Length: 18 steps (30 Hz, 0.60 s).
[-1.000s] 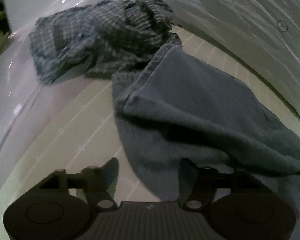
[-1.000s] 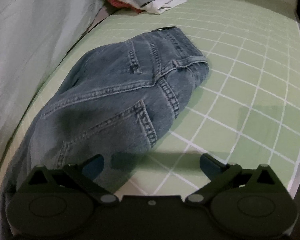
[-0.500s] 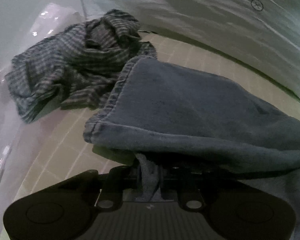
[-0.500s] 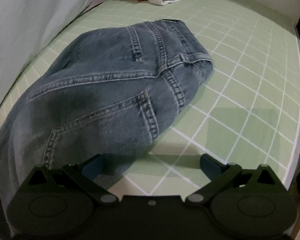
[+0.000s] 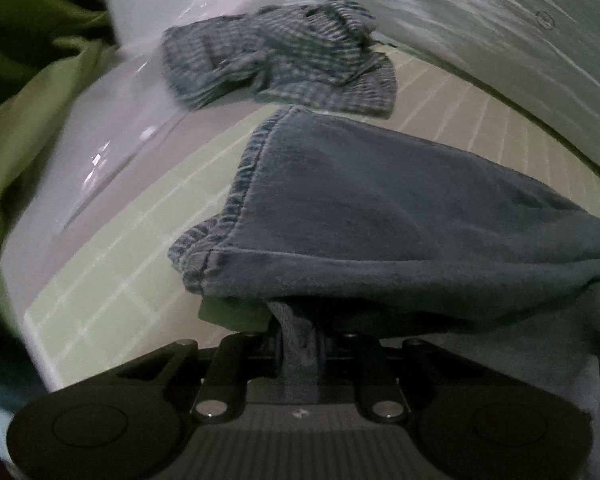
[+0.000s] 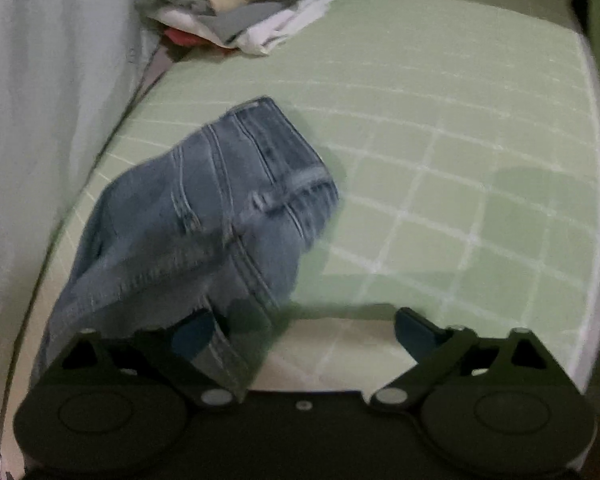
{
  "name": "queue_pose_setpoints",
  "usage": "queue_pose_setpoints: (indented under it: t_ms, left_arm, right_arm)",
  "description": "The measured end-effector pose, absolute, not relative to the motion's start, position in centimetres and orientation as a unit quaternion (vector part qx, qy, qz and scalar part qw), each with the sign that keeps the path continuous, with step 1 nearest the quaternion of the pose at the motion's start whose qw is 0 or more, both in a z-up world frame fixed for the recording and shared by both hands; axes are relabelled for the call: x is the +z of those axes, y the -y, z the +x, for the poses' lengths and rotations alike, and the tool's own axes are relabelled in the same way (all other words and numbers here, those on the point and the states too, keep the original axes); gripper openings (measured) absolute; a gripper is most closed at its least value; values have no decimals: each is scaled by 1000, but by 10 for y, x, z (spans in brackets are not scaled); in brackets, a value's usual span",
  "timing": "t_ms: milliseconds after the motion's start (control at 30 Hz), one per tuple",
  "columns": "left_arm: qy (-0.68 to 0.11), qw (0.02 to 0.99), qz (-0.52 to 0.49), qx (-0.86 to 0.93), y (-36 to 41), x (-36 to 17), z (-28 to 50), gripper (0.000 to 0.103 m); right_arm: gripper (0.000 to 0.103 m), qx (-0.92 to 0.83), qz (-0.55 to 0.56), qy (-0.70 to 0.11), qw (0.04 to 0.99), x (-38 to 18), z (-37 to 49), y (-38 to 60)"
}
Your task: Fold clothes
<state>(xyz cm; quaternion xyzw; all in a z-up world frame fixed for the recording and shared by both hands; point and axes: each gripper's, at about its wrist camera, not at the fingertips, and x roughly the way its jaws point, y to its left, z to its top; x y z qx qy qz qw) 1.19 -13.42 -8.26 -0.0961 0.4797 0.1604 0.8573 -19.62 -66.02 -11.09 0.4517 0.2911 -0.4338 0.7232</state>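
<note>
Denim pinched on the left, right jaws wide

Jeans (image 5: 400, 208) lie ahead of both my tools on the green checked bed (image 6: 460, 140). My left hand-held gripper (image 5: 298, 344) is pressed together on 1 strip of denim at the leg's near edge, and the cloth just beyond its tips is raised off the sheet, so I judge the pinch is there to carry that end over the rest. Past the hem, further forward and a little left, a crumpled plaid shirt (image 5: 284, 60) sits apart from the jeans, near the bed's edge.

My right hand-held gripper (image 6: 304, 328) is spread wide and holds nothing. The waist end of the jeans, with its seams and pocket stitching, lies ahead and to its left; a fold of denim reaches down beside its left finger (image 6: 192, 332), though blur keeps me from saying whether they touch. Far ahead on the left is a pile of clothes (image 6: 256, 12) by the wall.

Whether this lift opens a fold or closes 1, I cannot tell.
</note>
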Motion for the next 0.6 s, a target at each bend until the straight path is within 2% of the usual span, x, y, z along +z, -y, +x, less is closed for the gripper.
queue_pose_setpoints:
  t_ms: [67, 133, 200, 333, 433, 600]
  left_arm:
    - [-480, 856, -97, 169, 142, -81, 1, 18]
    - [-480, 854, -98, 177, 150, -79, -9, 18]
    - [-479, 852, -99, 185, 157, -78, -20, 18]
    - [-479, 848, -101, 201, 173, -75, -41, 18]
    - [-480, 847, -96, 209, 182, -73, -55, 18]
    - [-486, 839, -117, 213, 182, -75, -79, 23]
  right_arm:
    - [69, -400, 447, -300, 742, -111, -189, 671]
    - [26, -368, 435, -317, 758, -112, -182, 682]
    - [11, -342, 423, -330, 772, -113, -179, 691]
    - [8, -355, 405, -286, 793, -100, -204, 709]
    - [8, -383, 334, -262, 820, -71, -221, 724]
    - [9, -456, 245, -275, 811, -53, -250, 750]
